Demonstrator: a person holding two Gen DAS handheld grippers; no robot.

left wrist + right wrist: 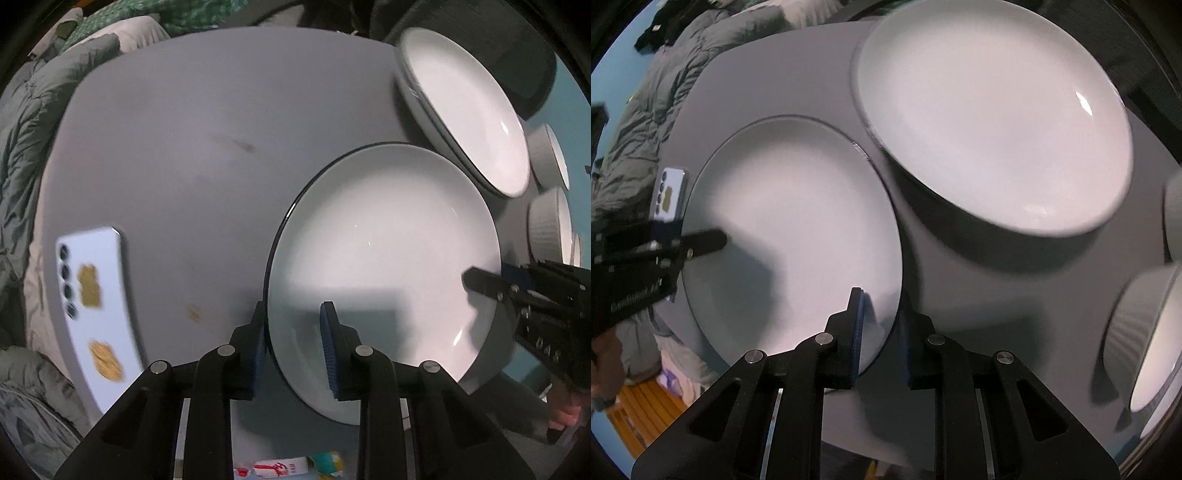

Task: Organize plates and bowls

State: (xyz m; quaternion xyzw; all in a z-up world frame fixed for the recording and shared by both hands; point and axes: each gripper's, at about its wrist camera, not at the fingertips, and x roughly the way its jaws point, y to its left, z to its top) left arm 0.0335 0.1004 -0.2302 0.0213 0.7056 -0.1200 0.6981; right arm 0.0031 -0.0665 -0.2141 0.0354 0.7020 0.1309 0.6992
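Plate (384,258), lower right of frame, rim pinched by left tool (293,347) and right tool (879,332): keep level, lift evenly onto stack (469,110).

- Left wrist view: looks steeply down along the left gripper (295,347) from close above the grey table (177,155), at the near-left rim of the white plate (384,266); phone (96,302) off to the left.
- Right wrist view: looks steeply down along the right gripper (881,339), close over the same plate (798,229) at its opposite rim.
- Shared: that plate, the stacked plates (469,110) (993,114), ribbed bowls (550,225) (1145,332), the phone (670,192), and each other's gripper at the frame edge.
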